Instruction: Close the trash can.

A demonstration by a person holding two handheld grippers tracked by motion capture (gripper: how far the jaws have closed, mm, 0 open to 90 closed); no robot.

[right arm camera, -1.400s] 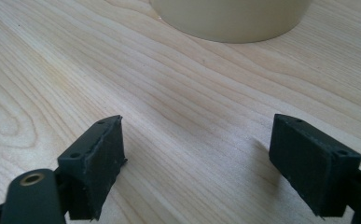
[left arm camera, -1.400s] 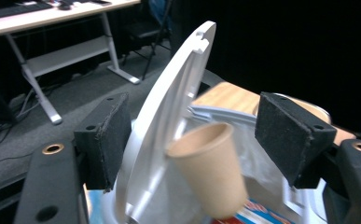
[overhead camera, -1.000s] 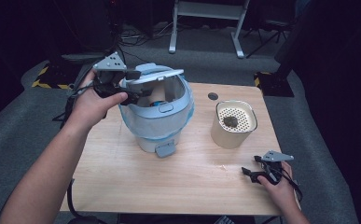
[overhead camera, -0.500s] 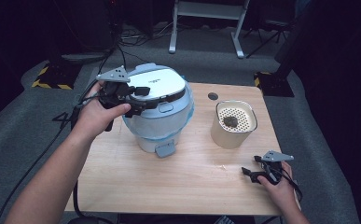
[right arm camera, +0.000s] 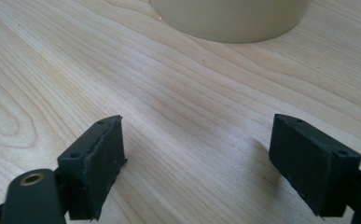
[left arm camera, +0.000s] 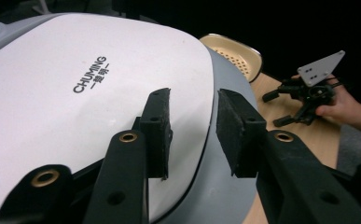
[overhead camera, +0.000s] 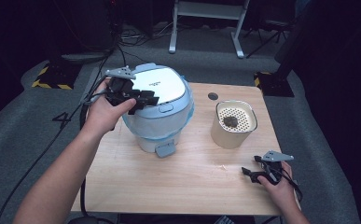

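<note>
The left gripper (left arm camera: 192, 135) has its two black jaws a narrow gap apart, and they have just been closing; nothing sits between the pads, which hang just over the white lid (left arm camera: 89, 93) of the rice cooker (overhead camera: 162, 112). In the left gripper view the lid bears dark lettering and lies flat and closed on the pale blue-grey body, with the jaws near its rim on the side toward the rest of the table. From the high view the person's left hand (overhead camera: 106, 112) holds that gripper at the cooker's left upper edge, the forearm coming in from the lower left.

The cooker stands on the left half of the wooden table (overhead camera: 178, 182), a small grey tab (overhead camera: 165, 149) jutting from its base toward the person. To its right, apart from it, stands a cream container (overhead camera: 233, 123) with a perforated top insert and a dark lump resting on it.

The right gripper (right arm camera: 197, 158) has its jaws spread wide with only bare wood between them; it rests low at the table's near right corner, held by the right hand (overhead camera: 276, 184), with the container's base just ahead of it.
</note>
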